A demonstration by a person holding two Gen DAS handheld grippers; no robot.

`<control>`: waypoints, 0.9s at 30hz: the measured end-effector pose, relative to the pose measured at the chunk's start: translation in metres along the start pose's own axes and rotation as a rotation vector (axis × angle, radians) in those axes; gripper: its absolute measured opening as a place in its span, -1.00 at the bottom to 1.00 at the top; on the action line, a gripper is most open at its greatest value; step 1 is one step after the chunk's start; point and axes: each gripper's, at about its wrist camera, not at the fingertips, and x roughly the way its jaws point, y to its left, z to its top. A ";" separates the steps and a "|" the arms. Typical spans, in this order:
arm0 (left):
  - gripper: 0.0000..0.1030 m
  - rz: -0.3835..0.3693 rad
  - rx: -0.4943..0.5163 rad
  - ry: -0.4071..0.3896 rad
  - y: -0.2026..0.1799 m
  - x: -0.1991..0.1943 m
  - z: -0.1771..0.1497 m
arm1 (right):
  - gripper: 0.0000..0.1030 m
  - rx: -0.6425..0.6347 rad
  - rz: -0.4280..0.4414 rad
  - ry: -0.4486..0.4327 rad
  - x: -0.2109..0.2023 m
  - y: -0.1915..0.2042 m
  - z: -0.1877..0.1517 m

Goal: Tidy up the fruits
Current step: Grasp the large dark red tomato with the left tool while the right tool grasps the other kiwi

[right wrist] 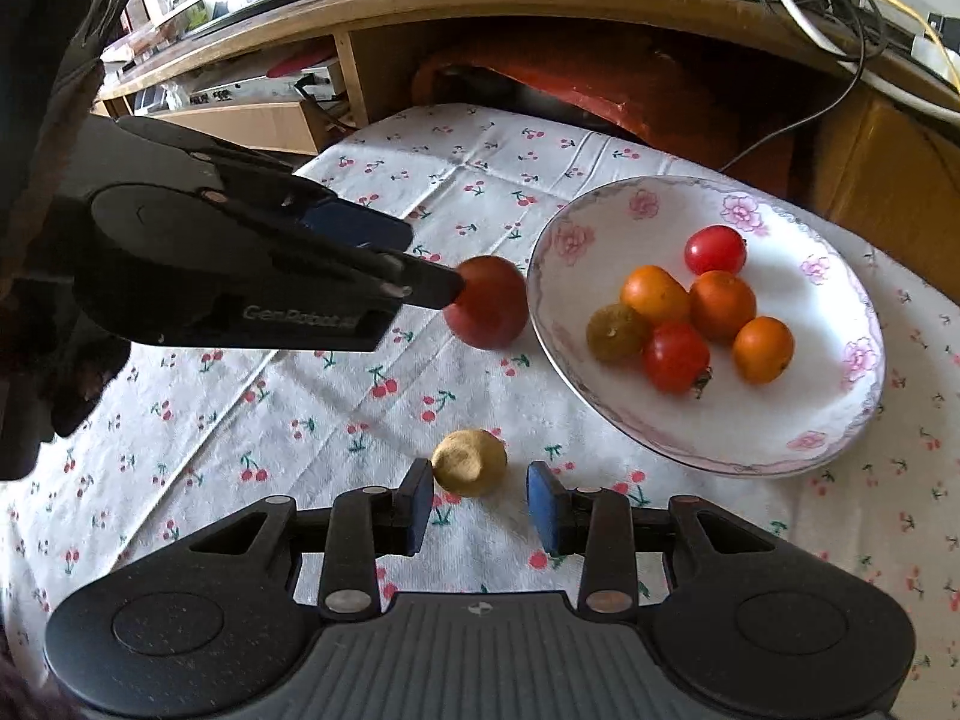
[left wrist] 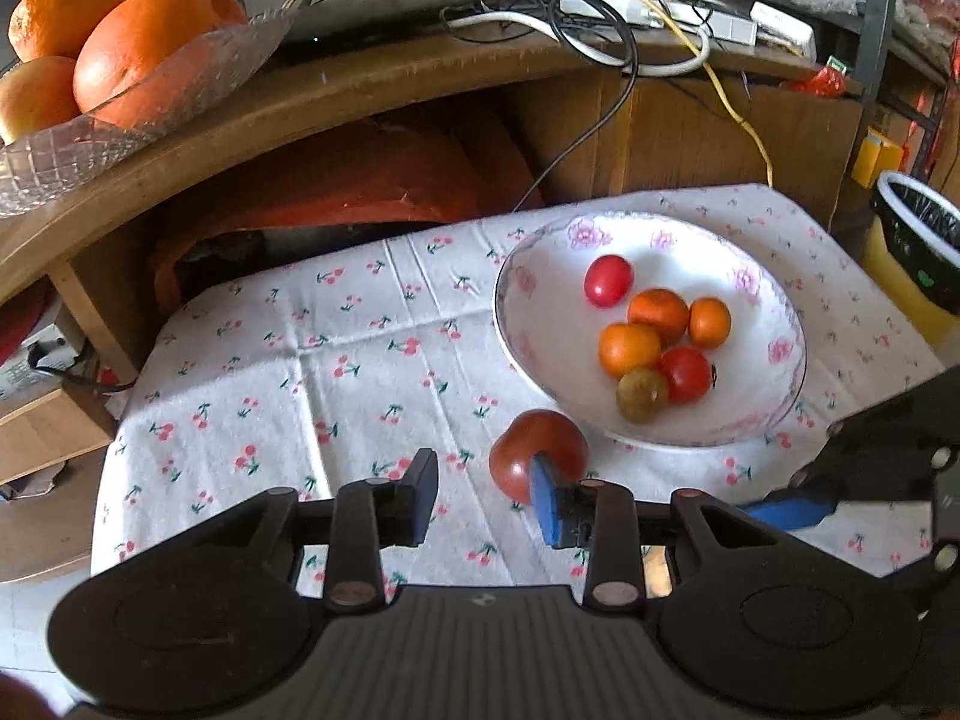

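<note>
Spread wide and holding nothing, the right gripper (right wrist: 478, 504) brackets a small yellow fruit (right wrist: 469, 461) just short of the white bowl (right wrist: 606, 222). Open too, the left gripper (left wrist: 483, 495) reaches a large red tomato (left wrist: 538, 454) lying beside that bowl of small fruits (right wrist: 690, 312).

Both grippers low, fingers spread.
Left gripper (left wrist: 483, 495) angled forward, fingers parted wide; right gripper (right wrist: 480, 507) level beside it, blue-padded fingers (right wrist: 543, 510) apart, gripping nothing.
</note>
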 end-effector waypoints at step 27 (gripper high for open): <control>-0.16 -0.061 0.040 0.023 -0.010 0.006 -0.005 | -0.55 0.004 0.008 -0.017 0.009 0.004 0.000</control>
